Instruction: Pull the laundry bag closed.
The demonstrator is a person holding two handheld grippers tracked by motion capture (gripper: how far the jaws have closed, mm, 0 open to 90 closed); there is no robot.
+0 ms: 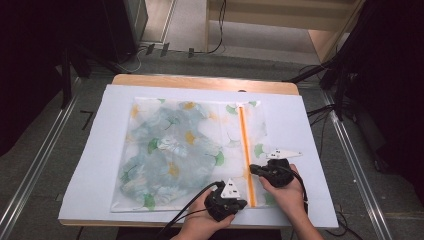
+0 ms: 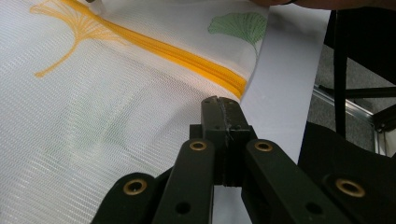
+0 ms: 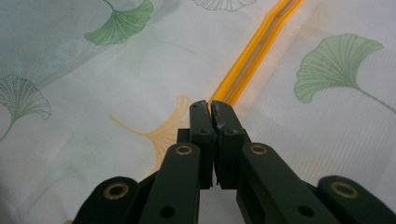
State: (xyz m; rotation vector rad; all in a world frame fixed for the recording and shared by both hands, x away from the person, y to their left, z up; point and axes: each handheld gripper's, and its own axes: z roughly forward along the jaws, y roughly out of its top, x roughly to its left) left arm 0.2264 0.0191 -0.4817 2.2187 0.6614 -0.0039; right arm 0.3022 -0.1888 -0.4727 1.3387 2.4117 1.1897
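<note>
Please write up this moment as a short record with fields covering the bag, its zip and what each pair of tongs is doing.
surface: white sheet over a wooden table
item: mesh bag with a leaf print, lying flat, something pale blue-grey inside
zip: orange zip running from the far edge to the near edge, on the bag's right side
left tongs: shut, tips at the near end of the zip; whether they pinch mesh is unclear
right tongs: shut, tips on the zip line partway along; the slider cannot be made out
</note>
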